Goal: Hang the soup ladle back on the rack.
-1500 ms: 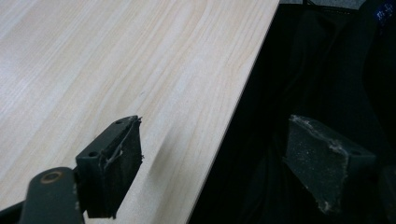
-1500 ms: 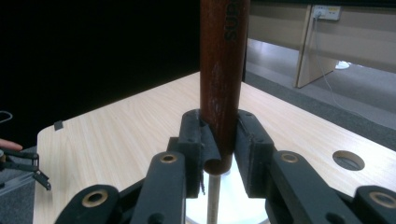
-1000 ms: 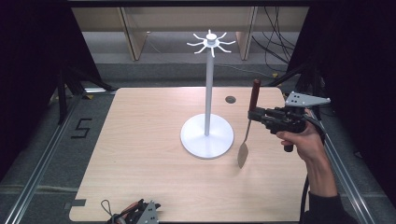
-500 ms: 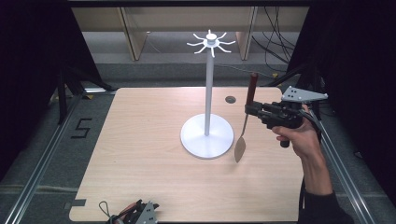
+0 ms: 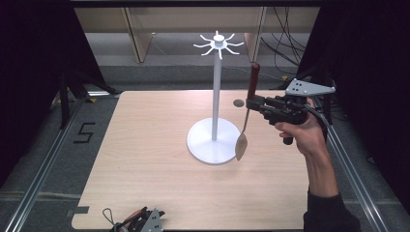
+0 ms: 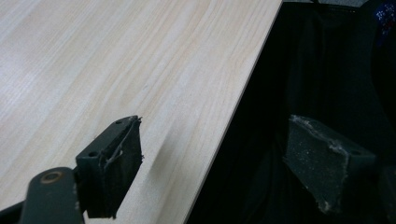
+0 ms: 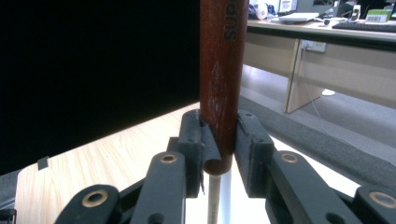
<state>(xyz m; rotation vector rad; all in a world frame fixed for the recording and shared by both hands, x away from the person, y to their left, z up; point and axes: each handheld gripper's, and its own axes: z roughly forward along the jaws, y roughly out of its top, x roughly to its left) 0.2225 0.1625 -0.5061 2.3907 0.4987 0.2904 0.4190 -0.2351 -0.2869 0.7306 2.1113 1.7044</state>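
Spoon (image 5: 246,118) hanging upright in the air, bowl down, just right of the stand (image 5: 215,92) and above the table (image 5: 145,159). Its dark red handle (image 7: 222,70) is pointing up, printed with white letters that are cut off at the frame edge; a thin metal shaft is running from the handle down to a pale, wood-coloured bowl (image 5: 241,146), which is hovering near the rim of the white round base (image 5: 208,147). The right gripper (image 5: 252,103) is clamping the handle at its lower end, both jaws pressing on it from either side, with the person's hand (image 5: 300,133) reaching in from the right. The step in hand is judged to be carrying the spoon toward the hooks (image 5: 218,44) that are radiating from the pole's top. The next move is likely calling for a lift, since the handle's top is sitting well below the hooks, and then for lining up whatever hanging hole the handle may have; none is visible. The left gripper (image 5: 140,221) is lying at the table's near edge, its jaws standing wide apart and holding nothing.
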